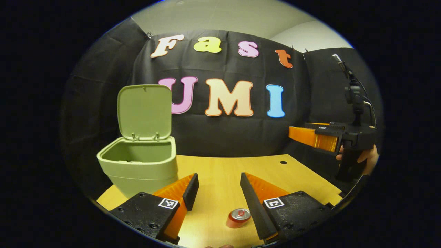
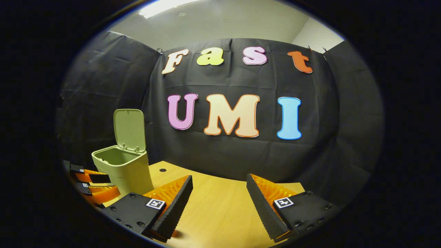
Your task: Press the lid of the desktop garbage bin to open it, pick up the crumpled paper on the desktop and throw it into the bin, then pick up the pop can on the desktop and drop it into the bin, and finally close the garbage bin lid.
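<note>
In the left gripper view, the left gripper [image 1: 219,191] hangs over the near part of the desk [image 1: 220,172] with its jaws spread wide and nothing between them. The pop can [image 1: 238,218] lies on its side on the desk, low between the fingers and close against the inner face of one of them. The garbage bin [image 1: 141,165] stands toward the desk's far corner on that view's left side, its lid [image 1: 144,112] tipped up and back, the mouth open. No crumpled paper lies on the bare wood, so the can seems the step in hand. To do it well, the jaws should drop lower and centre on the can's body across its roundness, since it may roll when nudged by one finger first. The right gripper [image 1: 311,137] is held in a hand [image 1: 367,156] off the desk's far edge. In the right gripper view, the right gripper [image 2: 219,193] likewise has its jaws wide apart and empty above the wood, with the bin near the far corner and the left gripper just beside it.
</note>
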